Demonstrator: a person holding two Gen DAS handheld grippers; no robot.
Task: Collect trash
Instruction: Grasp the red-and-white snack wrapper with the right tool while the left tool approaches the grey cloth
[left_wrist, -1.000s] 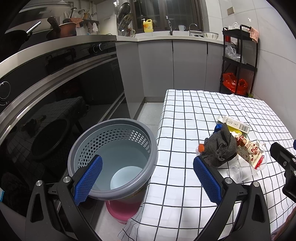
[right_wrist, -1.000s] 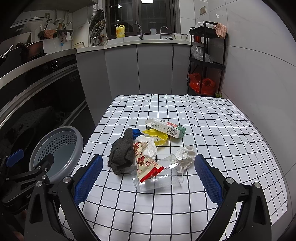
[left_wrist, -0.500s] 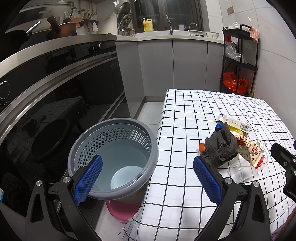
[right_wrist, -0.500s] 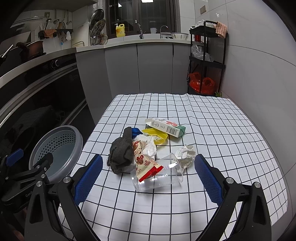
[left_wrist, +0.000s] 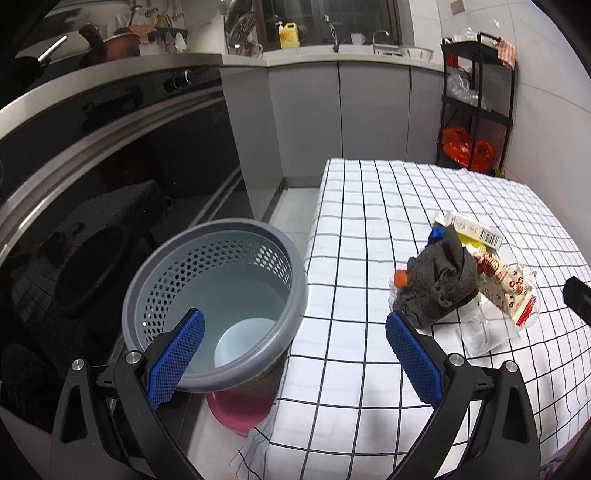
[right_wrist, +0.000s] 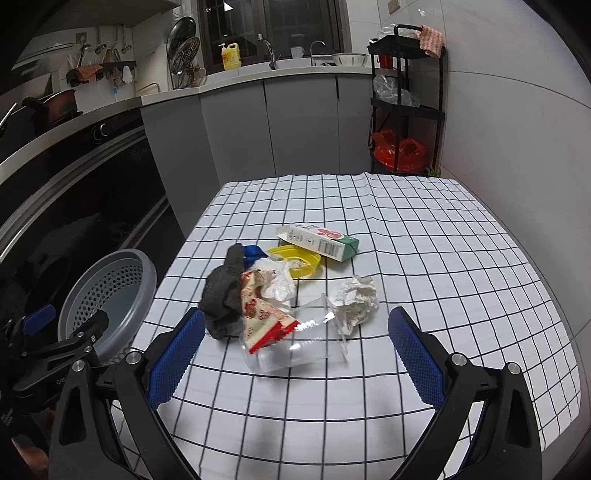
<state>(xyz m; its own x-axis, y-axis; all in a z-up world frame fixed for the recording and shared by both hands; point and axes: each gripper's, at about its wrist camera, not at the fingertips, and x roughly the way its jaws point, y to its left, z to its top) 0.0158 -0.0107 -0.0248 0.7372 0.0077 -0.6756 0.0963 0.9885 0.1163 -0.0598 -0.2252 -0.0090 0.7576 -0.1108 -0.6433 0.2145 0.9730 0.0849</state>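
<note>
- Left wrist view: the left gripper (left_wrist: 294, 356) has its blue-padded jaws spread wide with nothing between them.
- It hangs over the edge of the table draped in a white cloth with a black grid (left_wrist: 369, 229). One blue pad lies in front of the round grey perforated plastic basket (left_wrist: 216, 306), the other over the cloth.
- The basket stands just beside the table edge, on something pink (left_wrist: 236, 410); nothing shows inside it.
- The trash lies in a cluster toward the right side of the table. A crumpled dark grey cloth (left_wrist: 439, 284) is nearest the basket side, and a small orange cap (left_wrist: 400, 277) sits against it.
- Behind the cloth lie a red-and-white printed snack wrapper (left_wrist: 506, 284) and a white carton with a barcode (left_wrist: 476, 229).
- Right wrist view: the right gripper (right_wrist: 296, 356) is likewise wide open and holds nothing. It is poised over the table, facing the pile.
- Between its pads, a clear plastic cup (right_wrist: 299, 343) lies on its side. The wrapper rests partly on the cup, and a crumpled white paper ball (right_wrist: 354, 301) touches the cup.
- Farther back sit a white plastic bag (right_wrist: 279, 282), a flat yellow lid (right_wrist: 299, 258), a blue scrap (right_wrist: 255, 252) and the green-ended carton.
- The basket appears at the left, off the table.
</note>
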